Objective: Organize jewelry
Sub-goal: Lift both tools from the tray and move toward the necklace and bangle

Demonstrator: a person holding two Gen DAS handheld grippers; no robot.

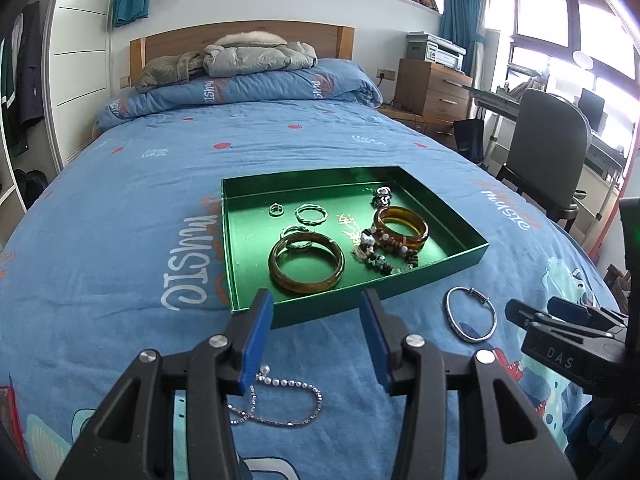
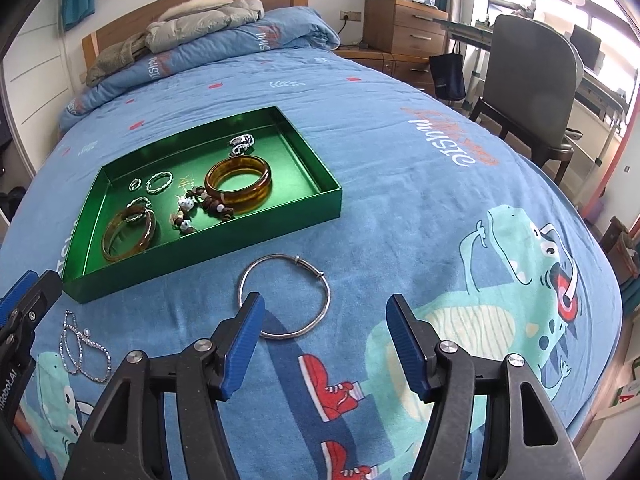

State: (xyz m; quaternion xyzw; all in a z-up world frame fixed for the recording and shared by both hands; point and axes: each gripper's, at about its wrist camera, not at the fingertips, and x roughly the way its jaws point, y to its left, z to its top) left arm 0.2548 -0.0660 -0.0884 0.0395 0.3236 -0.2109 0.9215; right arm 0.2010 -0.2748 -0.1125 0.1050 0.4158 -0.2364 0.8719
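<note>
A shiny green tray [image 1: 256, 304] is sitting on a blue bedspread [image 2: 400, 200] showing cartoon dinosaurs. Amber-brown bangles [image 1: 306, 266] are lying inside it.

blue bedspread [image 1: 320, 140] | grey jacket [image 1: 256, 56] at headboard | printer [image 1: 436, 50] on wooden drawers [image 1: 432, 88] | chair [image 1: 548, 152]

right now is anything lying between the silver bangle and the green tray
Nothing: only bare blue bedspread separates the silver bangle from the green tray's near wall. The right wrist view shows that gap best.

We count two amber bangles [image 1: 306, 264] — one silver bangle [image 2: 285, 297], one green tray [image 1: 316, 311], two beaded bracelets [image 1: 384, 252].
</note>
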